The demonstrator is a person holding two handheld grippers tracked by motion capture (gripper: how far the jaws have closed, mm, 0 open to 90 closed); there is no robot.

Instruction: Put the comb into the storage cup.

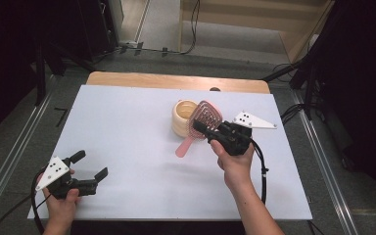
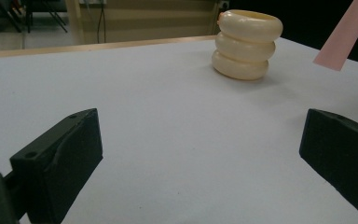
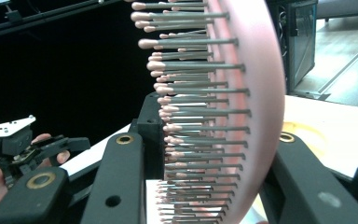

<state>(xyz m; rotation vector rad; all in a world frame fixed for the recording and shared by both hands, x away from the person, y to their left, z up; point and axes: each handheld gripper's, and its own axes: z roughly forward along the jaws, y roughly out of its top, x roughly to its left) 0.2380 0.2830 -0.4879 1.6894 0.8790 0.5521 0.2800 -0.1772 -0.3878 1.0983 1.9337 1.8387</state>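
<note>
Pink hairbrush (image 1: 203,122), a paddle type with an oval, vented head and a flat, tapering handle, is held clear of the table (image 1: 127,127) by the right hand-held gripper (image 1: 203,128); in the high view its head tilts up beside the rim of a cream holder (image 1: 182,117), while the handle slants down toward the person's side, its rounded end low over the white surface; in the right gripper view the head (image 3: 256,93) stands edge-on between the two black jaws, which close on it from either side, one against the bristle face and the other against the smooth pink back; the bristles (image 3: 191,98) are thin grey pins, each ending in a small pale pink ball, set in rows; in the left gripper view the end of the handle (image 2: 345,35) shows as a plain pink strip at the upper right corner.

Just beside the brush head stands the cream holder, shaped like three fat stacked rings with an open top, upright on the table; the left gripper view shows it (image 2: 246,44) glossy and pale ivory, casting a soft shadow.

Well apart, at the near left corner of the table, the left hand-held gripper (image 1: 90,166) rests low in the person's left hand (image 1: 61,200), its jaws spread wide with nothing between them; the right gripper view also catches it (image 3: 70,144) far off at the left.

The table is covered in white, with a wooden edge (image 1: 176,81) showing at the far side.
</note>
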